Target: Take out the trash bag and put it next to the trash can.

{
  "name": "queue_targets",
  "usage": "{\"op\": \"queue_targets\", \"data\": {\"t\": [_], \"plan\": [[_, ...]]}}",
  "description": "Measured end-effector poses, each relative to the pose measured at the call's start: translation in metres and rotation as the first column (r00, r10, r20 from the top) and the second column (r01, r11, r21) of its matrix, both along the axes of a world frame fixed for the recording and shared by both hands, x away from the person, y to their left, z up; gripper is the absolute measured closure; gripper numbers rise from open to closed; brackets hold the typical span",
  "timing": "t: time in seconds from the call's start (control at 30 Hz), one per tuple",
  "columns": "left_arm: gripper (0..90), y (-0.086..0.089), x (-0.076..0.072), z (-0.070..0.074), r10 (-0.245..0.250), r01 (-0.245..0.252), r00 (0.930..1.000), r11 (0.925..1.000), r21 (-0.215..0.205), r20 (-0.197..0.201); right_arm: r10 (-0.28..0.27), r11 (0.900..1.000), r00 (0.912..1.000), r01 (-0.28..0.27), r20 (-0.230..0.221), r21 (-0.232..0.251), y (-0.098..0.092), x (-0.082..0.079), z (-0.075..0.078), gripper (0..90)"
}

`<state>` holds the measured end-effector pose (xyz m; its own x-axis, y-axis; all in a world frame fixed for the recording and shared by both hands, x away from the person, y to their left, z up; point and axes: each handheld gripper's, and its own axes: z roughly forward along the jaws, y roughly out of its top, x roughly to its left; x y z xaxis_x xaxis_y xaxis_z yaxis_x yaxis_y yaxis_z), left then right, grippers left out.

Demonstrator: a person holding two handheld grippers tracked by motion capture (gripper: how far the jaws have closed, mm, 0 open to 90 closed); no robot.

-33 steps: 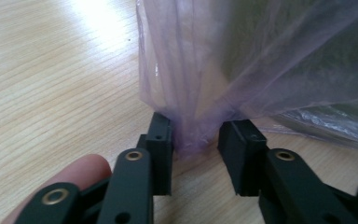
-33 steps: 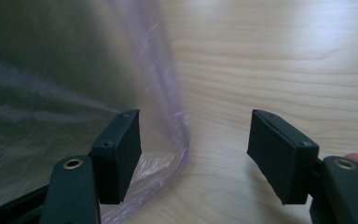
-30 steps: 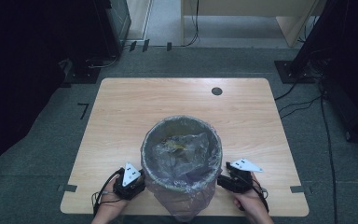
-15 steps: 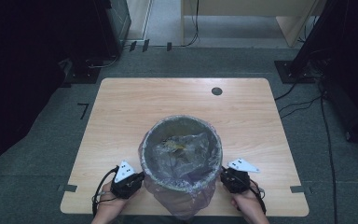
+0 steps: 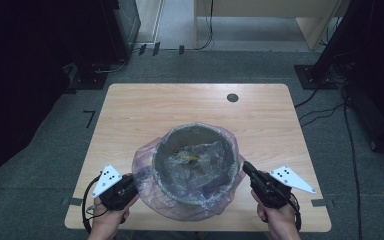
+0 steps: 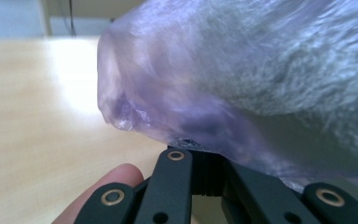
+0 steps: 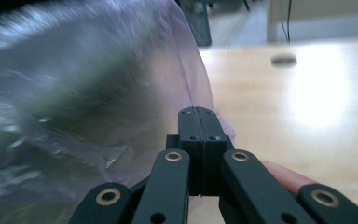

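Both of my grippers sit at the near edge of the table (image 5: 130,107), one on each side of a grey bin (image 5: 196,162) lined with a pale purple plastic bag (image 5: 147,167). My left gripper (image 5: 132,180) is beside the bin's left flank, near the table's near-left corner, and its jaws have just been closing; in the left gripper view they are pressed together with the bag's film (image 6: 177,112) pinched at their tips, the grey wall of the bin (image 6: 307,79) rising right behind it. My right gripper (image 5: 246,167) stands beside the bin's right flank, toward the near-right corner, and its jaws too have just been closing; in the right gripper view they meet flat against each other, with the bag's edge (image 7: 121,116) lying against them on their left, though I cannot tell for sure that film is caught between the pads. The bag's rim is folded out over the bin's mouth and bulges loosely around it. Some yellowish scraps (image 5: 190,156) lie inside, at the bottom of the liner. A small dark round hole (image 5: 232,97) marks the far right part of the table.
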<state>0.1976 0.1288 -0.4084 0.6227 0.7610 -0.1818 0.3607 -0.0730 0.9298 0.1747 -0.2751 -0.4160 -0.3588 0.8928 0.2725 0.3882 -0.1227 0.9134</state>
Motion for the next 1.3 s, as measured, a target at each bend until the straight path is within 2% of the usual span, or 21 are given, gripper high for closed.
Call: {"op": "queue_targets", "data": {"t": [0.17, 0.27, 0.3, 0.33, 0.43, 0.53, 0.57, 0.6, 0.63, 0.67, 0.7, 0.77, 0.93, 0.97, 1.0, 1.03, 1.07, 1.1, 1.17, 1.23, 1.3], "plan": [[90.0, 0.000, -0.006, 0.033, -0.008, 0.010, 0.9972, 0.9998, -0.019, 0.075, 0.015, 1.000, 0.9957, -0.017, 0.091, 0.019, 0.005, -0.005, 0.045, 90.0], [90.0, -0.008, -0.005, 0.047, -0.024, 0.026, 0.9944, 0.9993, -0.025, 0.103, 0.028, 0.999, 0.9931, -0.029, 0.114, 0.015, 0.009, -0.003, 0.055, 90.0], [90.0, -0.012, -0.003, 0.054, -0.035, 0.038, 0.9931, 0.9989, -0.026, 0.112, 0.046, 0.999, 0.9892, -0.048, 0.139, 0.005, 0.017, 0.000, 0.067, 90.0], [90.0, -0.015, -0.002, 0.058, -0.042, 0.045, 0.9919, 0.9986, -0.026, 0.120, 0.046, 0.999, 0.9892, -0.048, 0.139, 0.005, 0.017, 0.000, 0.067, 90.0], [90.0, -0.031, 0.003, 0.075, -0.080, 0.084, 0.9861, 0.9964, -0.017, 0.145, 0.084, 0.996, 0.9803, -0.083, 0.179, -0.011, 0.033, 0.008, 0.090, 90.0], [90.0, -0.046, 0.007, 0.092, -0.121, 0.126, 0.9778, 0.9918, -0.018, 0.171, 0.099, 0.995, 0.9755, -0.099, 0.197, -0.009, 0.040, 0.013, 0.103, 90.0], [90.0, -0.050, 0.008, 0.097, -0.133, 0.139, 0.9753, 0.9899, -0.024, 0.176, 0.105, 0.994, 0.9712, -0.106, 0.214, -0.005, 0.046, 0.017, 0.114, 90.0], [90.0, -0.055, 0.008, 0.102, -0.149, 0.159, 0.9711, 0.9866, -0.038, 0.186, 0.105, 0.994, 0.9712, -0.106, 0.214, -0.005, 0.046, 0.017, 0.114, 90.0], [89.8, -0.059, 0.009, 0.107, -0.163, 0.177, 0.9670, 0.9829, -0.053, 0.196, 0.115, 0.993, 0.9640, -0.117, 0.240, -0.008, 0.053, 0.020, 0.127, 90.0], [89.8, -0.064, 0.009, 0.110, -0.170, 0.186, 0.9633, 0.9808, -0.059, 0.208, 0.115, 0.993, 0.9640, -0.117, 0.240, -0.008, 0.053, 0.020, 0.127, 90.0], [89.5, -0.067, 0.009, 0.111, -0.174, 0.189, 0.9613, 0.9806, -0.052, 0.214, 0.119, 0.993, 0.9587, -0.118, 0.258, -0.018, 0.056, 0.020, 0.133, 90.0], [86.2, -0.071, 0.011, 0.107, -0.171, 0.184, 0.9638, 0.9817, -0.049, 0.205, 0.123, 0.992, 0.9566, -0.119, 0.264, -0.030, 0.058, 0.020, 0.137, 90.0], [74.9, -0.076, 0.013, 0.090, -0.163, 0.171, 0.9718, 0.9848, -0.032, 0.170, 0.129, 0.992, 0.9670, -0.128, 0.220, -0.018, 0.049, 0.023, 0.125, 90.0], [68.0, -0.077, 0.013, 0.088, -0.156, 0.162, 0.9726, 0.9865, -0.024, 0.172, 0.133, 0.991, 0.9666, -0.136, 0.219, -0.004, 0.044, 0.022, 0.122, 82.5], [68.0, -0.078, 0.012, 0.087, -0.145, 0.149, 0.9739, 0.9887, -0.013, 0.175, 0.133, 0.991, 0.9666, -0.136, 0.219, -0.004, 0.044, 0.022, 0.122, 82.5], [64.5, -0.079, 0.012, 0.086, -0.132, 0.135, 0.9750, 0.9908, -0.006, 0.179, 0.139, 0.990, 0.9650, -0.143, 0.223, 0.006, 0.041, 0.021, 0.121, 77.4], [57.0, -0.080, 0.012, 0.086, -0.126, 0.128, 0.9752, 0.9918, 0.000, 0.182, 0.142, 0.989, 0.9618, -0.149, 0.234, 0.013, 0.035, 0.016, 0.120, 63.7], [57.0, -0.080, 0.013, 0.085, -0.122, 0.123, 0.9756, 0.9924, 0.003, 0.183, 0.142, 0.989, 0.9618, -0.149, 0.234, 0.013, 0.035, 0.016, 0.120, 63.7], [52.7, -0.080, 0.014, 0.085, -0.115, 0.116, 0.9771, 0.9932, 0.002, 0.179, 0.131, 0.991, 0.9611, -0.135, 0.243, -0.002, 0.028, 0.010, 0.118, 46.4], [52.0, -0.079, 0.015, 0.084, -0.103, 0.104, 0.9787, 0.9945, 0.001, 0.178, 0.122, 0.992, 0.9626, -0.125, 0.242, -0.005, 0.025, 0.008, 0.116, 43.4], [50.9, -0.078, 0.016, 0.083, -0.095, 0.097, 0.9800, 0.9952, -0.005, 0.175, 0.102, 0.994, 0.9696, -0.106, 0.222, 0.005, 0.017, 0.003, 0.110, 37.9]]}}
